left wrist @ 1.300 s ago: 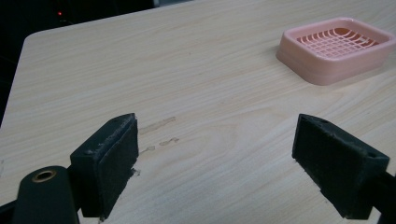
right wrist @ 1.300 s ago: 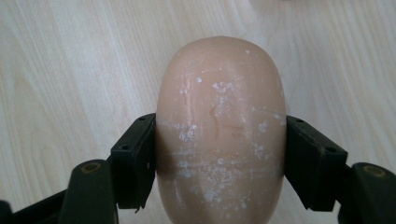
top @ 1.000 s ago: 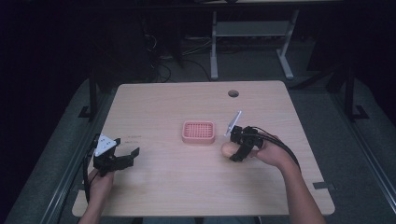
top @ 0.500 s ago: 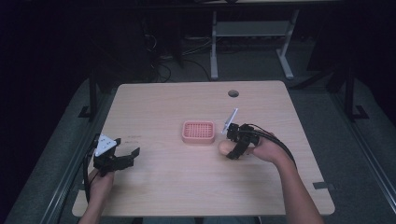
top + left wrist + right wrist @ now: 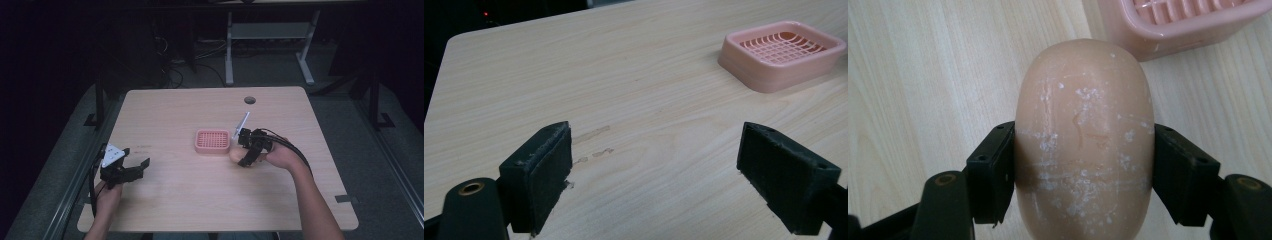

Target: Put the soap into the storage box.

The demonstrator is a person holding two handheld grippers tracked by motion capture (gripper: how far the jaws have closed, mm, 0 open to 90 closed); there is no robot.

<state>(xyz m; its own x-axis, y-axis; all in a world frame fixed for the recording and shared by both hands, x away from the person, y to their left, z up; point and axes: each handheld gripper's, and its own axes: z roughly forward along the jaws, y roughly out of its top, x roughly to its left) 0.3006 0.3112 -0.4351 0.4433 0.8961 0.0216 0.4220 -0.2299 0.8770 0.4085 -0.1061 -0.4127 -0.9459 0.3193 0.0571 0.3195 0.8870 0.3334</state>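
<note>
A pale peach bar of soap (image 5: 1083,135), oval and flecked with white, sits between the black jaws of my right gripper (image 5: 1083,175), which is shut on it. In the high view the right gripper (image 5: 239,156) holds the soap (image 5: 235,156) just right of a pink slotted soap dish (image 5: 212,141) at the table's middle. That dish (image 5: 1178,25) lies just ahead of the soap in the right gripper view. My left gripper (image 5: 140,167) rests near the table's left front edge, jaws wide open over bare wood (image 5: 654,170). The dish (image 5: 781,52) appears far off in the left gripper view.
The light wooden table (image 5: 200,105) has a round cable hole (image 5: 250,100) at the back right. Faint scuff marks (image 5: 594,142) lie ahead of the left gripper. A dark floor with a white desk frame (image 5: 270,45) and cables lies beyond the table.
My right gripper with the soap has shifted slightly left and back, closer to the pink dish. The left gripper has stayed where it was.
</note>
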